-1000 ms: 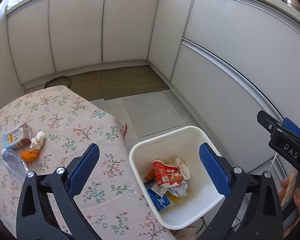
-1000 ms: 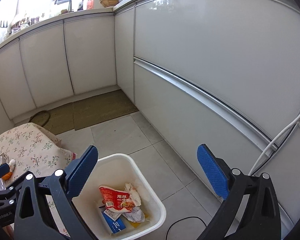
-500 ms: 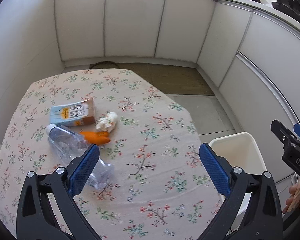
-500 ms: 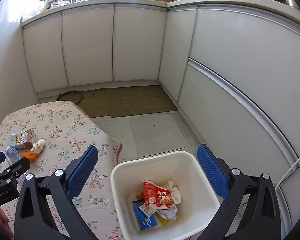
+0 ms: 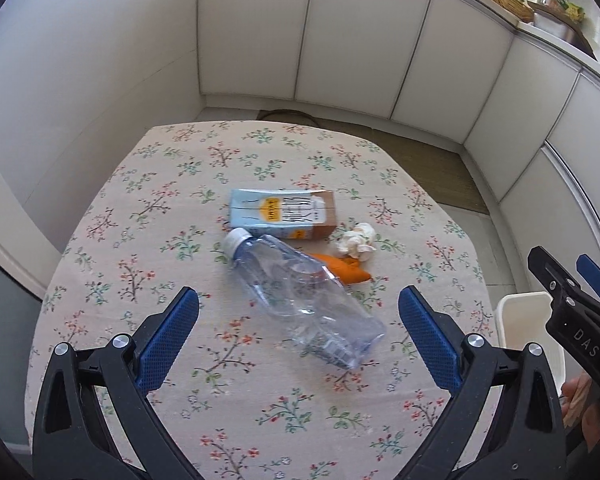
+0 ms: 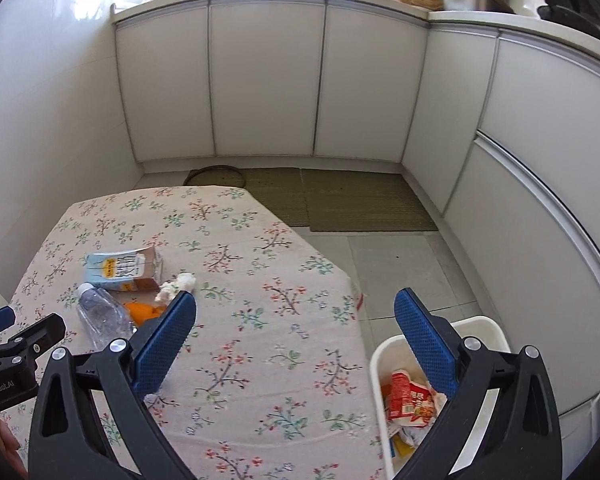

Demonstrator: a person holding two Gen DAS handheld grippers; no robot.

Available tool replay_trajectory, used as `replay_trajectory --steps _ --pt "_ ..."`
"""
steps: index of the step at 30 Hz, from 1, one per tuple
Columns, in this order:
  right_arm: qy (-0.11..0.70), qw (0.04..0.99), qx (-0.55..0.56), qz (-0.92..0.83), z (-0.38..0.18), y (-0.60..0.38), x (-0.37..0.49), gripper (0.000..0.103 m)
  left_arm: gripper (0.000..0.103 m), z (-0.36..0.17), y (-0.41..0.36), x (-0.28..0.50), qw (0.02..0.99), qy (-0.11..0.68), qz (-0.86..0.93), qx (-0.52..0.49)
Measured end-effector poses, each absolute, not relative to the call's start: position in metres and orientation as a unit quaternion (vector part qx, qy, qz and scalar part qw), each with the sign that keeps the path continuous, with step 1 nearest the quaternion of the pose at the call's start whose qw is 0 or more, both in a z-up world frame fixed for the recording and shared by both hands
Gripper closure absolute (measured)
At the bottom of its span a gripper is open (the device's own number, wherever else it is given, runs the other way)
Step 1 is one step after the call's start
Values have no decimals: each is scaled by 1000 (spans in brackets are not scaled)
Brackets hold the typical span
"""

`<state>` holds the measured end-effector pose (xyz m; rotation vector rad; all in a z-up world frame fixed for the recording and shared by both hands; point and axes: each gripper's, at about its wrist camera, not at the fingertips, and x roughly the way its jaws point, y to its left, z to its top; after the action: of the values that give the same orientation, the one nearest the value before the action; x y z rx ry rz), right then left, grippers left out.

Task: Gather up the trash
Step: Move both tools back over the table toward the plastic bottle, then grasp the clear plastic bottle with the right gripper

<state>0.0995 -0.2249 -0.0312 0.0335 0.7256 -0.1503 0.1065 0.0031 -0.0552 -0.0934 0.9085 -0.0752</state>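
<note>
A crushed clear plastic bottle (image 5: 300, 292) lies on the floral table (image 5: 148, 216), with a blue-and-brown carton (image 5: 282, 214), an orange scrap (image 5: 346, 268) and a white tissue wad (image 5: 356, 240) beyond it. My left gripper (image 5: 298, 332) is open and empty, just above the bottle's near end. My right gripper (image 6: 296, 332) is open and empty over the table's right edge. The white bin (image 6: 480, 328) stands on the floor at the right, holding a red wrapper (image 6: 408, 400) and other trash. The bottle (image 6: 100, 320), carton (image 6: 120, 270) and tissue (image 6: 178, 284) also show in the right wrist view.
White cabinets (image 6: 260, 80) curve around the back and right. Woven mats (image 6: 340, 200) lie on the tiled floor beyond the table. The bin's corner (image 5: 524, 320) shows at the table's right side. A white wall (image 5: 80, 80) runs along the left.
Both grippers have swung left from above the bin to over the table. The left one now hovers close to the bottle. Both stay open and empty.
</note>
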Motion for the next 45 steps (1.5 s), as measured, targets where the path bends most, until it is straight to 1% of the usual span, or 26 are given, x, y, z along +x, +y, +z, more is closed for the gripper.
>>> replay_trajectory --steps 4,9,12,17,20,22,23,24,26,27,28,29,31,35,40,41,43,45 --pt "367 929 19 -39 -39 -194 114 6 7 -57 40 104 893 447 -3 -48" --pt "406 913 35 30 -61 -159 136 6 7 -57 85 100 887 454 33 -71" --pt "449 889 46 79 -82 -136 150 6 7 -56 107 98 885 454 48 -92" --pt "514 848 34 128 -117 -101 167 6 7 -56 124 97 883 453 57 -108" --pt "559 812 73 153 -139 -96 174 6 7 -58 128 97 883 455 53 -104" --pt "577 791 106 172 -152 -97 178 6 7 -59 129 98 882 458 49 -102" --pt "582 784 118 180 -157 -98 179 8 7 -60 130 98 881 459 48 -101" --pt "586 777 133 189 -162 -98 180 12 7 -61 130 98 881 460 47 -102" --pt "591 767 150 200 -167 -98 180 52 7 -61 131 99 880 460 45 -106" --pt "593 761 161 209 -169 -98 180 59 7 -61 131 99 880 460 44 -108" --pt "589 755 180 225 -170 -99 178 68 7 -60 130 100 881 459 43 -109" --pt "588 750 192 234 -170 -98 177 71 7 -61 129 100 881 459 43 -110" --pt "585 751 186 242 -167 -93 174 72 7 -61 127 102 881 459 42 -112" --pt "572 751 205 258 -158 -96 168 72 7 -59 122 107 883 453 39 -118" --pt "538 772 217 258 -129 -121 162 73 7 -54 113 118 886 443 30 -132" --pt "530 778 220 256 -123 -128 161 78 7 -54 110 121 886 443 28 -134" --pt "518 785 228 253 -113 -143 159 103 7 -57 101 130 884 446 20 -141" --pt "507 792 237 245 -104 -164 156 103 7 -62 90 138 880 451 10 -148"
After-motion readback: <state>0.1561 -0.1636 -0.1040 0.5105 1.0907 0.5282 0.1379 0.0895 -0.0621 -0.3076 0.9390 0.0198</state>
